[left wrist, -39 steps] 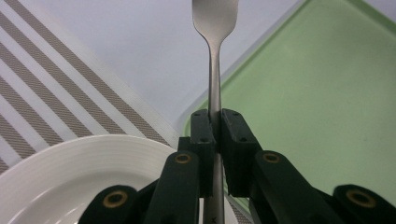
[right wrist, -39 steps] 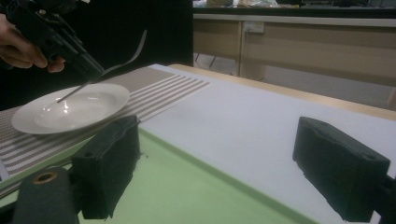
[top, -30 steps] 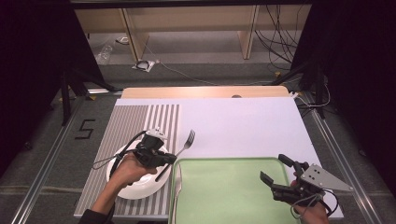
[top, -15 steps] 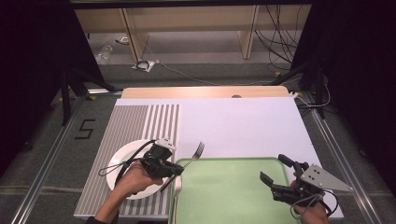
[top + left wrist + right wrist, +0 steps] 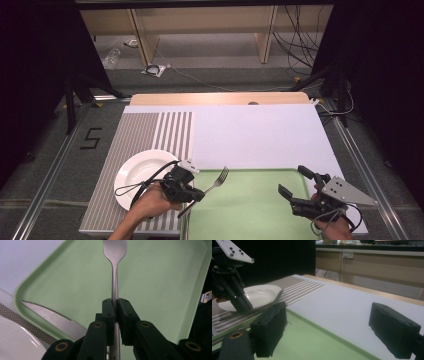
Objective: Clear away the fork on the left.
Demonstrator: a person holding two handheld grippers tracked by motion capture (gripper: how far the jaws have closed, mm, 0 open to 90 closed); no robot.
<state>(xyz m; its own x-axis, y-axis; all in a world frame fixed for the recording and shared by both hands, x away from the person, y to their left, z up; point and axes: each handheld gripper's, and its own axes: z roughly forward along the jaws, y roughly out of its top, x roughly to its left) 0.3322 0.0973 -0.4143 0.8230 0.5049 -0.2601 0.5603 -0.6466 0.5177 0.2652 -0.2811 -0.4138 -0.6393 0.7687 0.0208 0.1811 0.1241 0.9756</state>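
Fork (image 5: 216,182): clamped by its handle in left gripper (image 5: 192,192), jaws closed tight on the stem, pads pressed on both sides as seen in left gripper view (image 5: 114,315). Tines are pointed away from the gripper, up and to the right in high view, carried above the near-left corner of the green tray (image 5: 250,210); handle end is seen sticking out below the gripper at the tray's left rim. Whether the fork is touching the tray cannot be told. Knife (image 5: 50,317): serrated, lying inside the tray by its left rim, under and beside the gripper. White plate (image 5: 142,172): on striped mat (image 5: 150,132), just left of the gripper. Right gripper (image 5: 297,192): held over the tray's near-right part, jaws spread wide, nothing between them; well apart from the fork. White sheet (image 5: 255,132) beyond the tray.
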